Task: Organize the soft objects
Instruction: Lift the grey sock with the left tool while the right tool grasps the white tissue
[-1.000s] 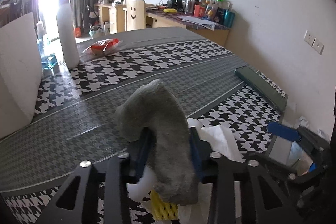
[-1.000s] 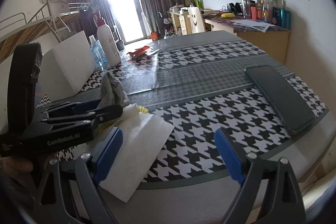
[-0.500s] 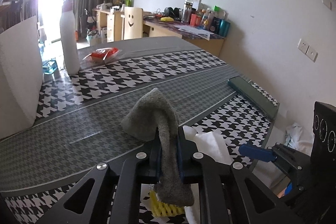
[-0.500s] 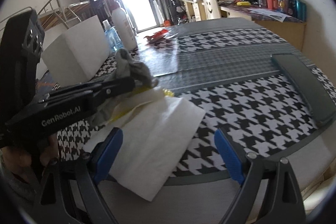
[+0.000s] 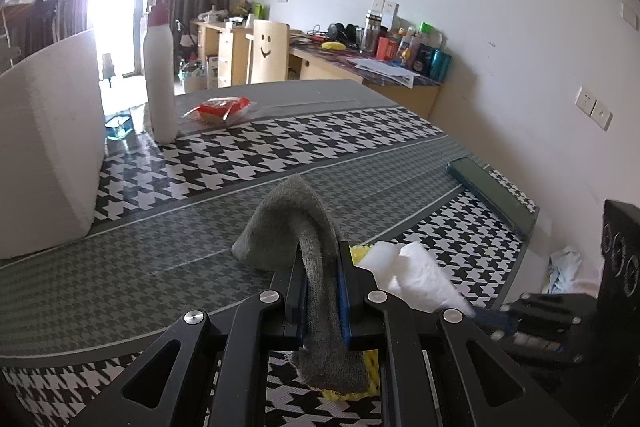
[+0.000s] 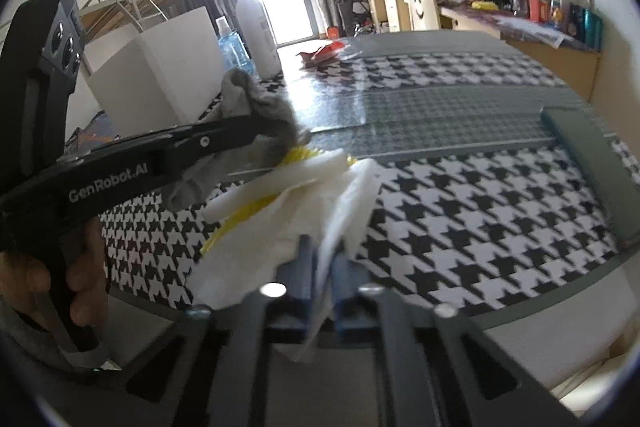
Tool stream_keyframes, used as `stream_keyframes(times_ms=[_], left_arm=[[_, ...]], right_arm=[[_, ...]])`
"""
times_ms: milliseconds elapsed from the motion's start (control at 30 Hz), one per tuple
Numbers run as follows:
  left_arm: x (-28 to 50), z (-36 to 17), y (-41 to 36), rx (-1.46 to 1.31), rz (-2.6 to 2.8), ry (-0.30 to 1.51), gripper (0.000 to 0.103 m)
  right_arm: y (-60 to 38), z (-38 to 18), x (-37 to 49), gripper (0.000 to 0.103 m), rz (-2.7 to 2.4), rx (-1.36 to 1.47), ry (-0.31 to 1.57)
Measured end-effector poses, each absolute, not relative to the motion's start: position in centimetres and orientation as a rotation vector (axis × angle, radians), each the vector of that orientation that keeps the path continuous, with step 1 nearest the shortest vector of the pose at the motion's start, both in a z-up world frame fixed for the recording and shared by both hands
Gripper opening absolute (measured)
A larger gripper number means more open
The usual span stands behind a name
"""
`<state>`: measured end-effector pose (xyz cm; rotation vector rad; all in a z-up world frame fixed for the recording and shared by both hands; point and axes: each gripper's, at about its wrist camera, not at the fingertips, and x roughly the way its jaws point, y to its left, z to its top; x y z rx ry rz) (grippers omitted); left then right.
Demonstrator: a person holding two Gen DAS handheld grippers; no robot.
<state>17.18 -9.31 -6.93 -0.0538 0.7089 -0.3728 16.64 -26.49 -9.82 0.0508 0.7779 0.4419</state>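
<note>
A grey sock [image 5: 296, 227] arches up over the houndstooth table [image 5: 280, 147], and my left gripper [image 5: 321, 261] is shut on its middle. Its toe end hangs down below the jaws. Under it lie a yellow sponge [image 5: 362, 251] and a white foam strip [image 6: 280, 179]. My right gripper [image 6: 323, 255] has its jaws closing, and the blue pads press on a crumpled white tissue [image 6: 280, 227] near the front table edge. The right wrist view shows the left gripper [image 6: 240, 131] from the side, holding the sock [image 6: 272, 111], with the sponge [image 6: 296, 155] beneath.
A white box [image 5: 48, 155] stands at the left, a white pump bottle [image 5: 160, 75] and a red packet [image 5: 218, 107] behind. A dark green flat case [image 5: 492, 187] lies near the right edge. A hand [image 6: 80, 267] grips the left gripper's handle.
The left jaws closed tight on the grey sock. The right jaws, wide a moment ago, closed on the white tissue, which bunched up from lying flat.
</note>
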Motion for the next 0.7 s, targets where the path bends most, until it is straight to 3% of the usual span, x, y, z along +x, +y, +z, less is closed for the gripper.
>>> stream_keyframes(times_ms=[700], left_arm=[[14.8, -4.7, -6.7, -0.046, -0.337, 0.63, 0.013]], right_arm=[[-28.7, -5.4, 16.2, 0.005, 0.351, 0.078, 0.649]])
